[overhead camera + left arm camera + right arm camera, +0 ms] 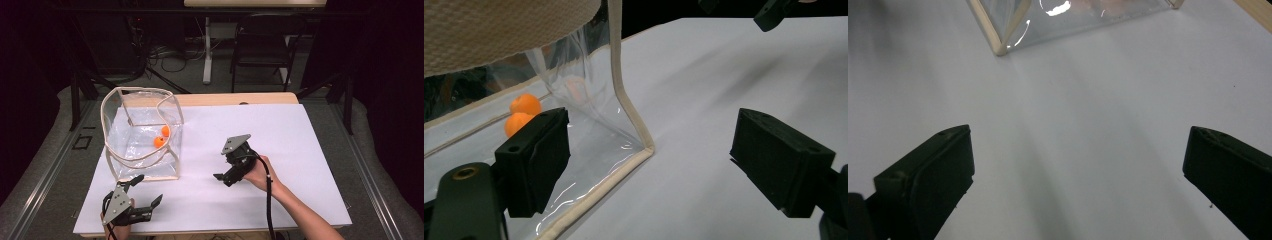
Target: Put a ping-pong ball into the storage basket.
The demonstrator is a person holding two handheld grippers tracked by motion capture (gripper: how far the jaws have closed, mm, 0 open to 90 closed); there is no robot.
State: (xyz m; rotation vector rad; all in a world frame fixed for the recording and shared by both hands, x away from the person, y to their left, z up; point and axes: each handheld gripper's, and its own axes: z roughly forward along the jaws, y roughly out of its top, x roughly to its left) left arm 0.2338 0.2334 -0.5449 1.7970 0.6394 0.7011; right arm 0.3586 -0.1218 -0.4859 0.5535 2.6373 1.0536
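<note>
A clear plastic bag [142, 135] with cream-coloured edging stands open on the left part of the white worktop [280, 140], its top rim sagging in loose curves. Two orange balls [161, 137] lie inside it on the bottom, touching or nearly touching each other, toward the bag's right wall. The left tool [141, 191] sits near the front edge of the worktop, just in front of the bag's near right corner, held by a hand [117, 227] that comes in from below; its jaws are spread wide and hold nothing. In the left gripper view, the left tool [651, 165] points at that bottom corner of the bag [624, 130]: one jaw lies in front of the bag's clear wall and the other stands over bare worktop to the side, with the corner seam between them but farther off. The orange balls [521, 114] show through the plastic, just behind the jaw at that view's left. The right tool [220, 176] is held over the middle of the worktop, well apart from the bag, tipped downward toward the surface. In the right gripper view, the right tool [1078, 165] has its jaws wide apart and empty above the white sheet, with a lower corner of the bag [1013, 27] farther ahead.
</note>
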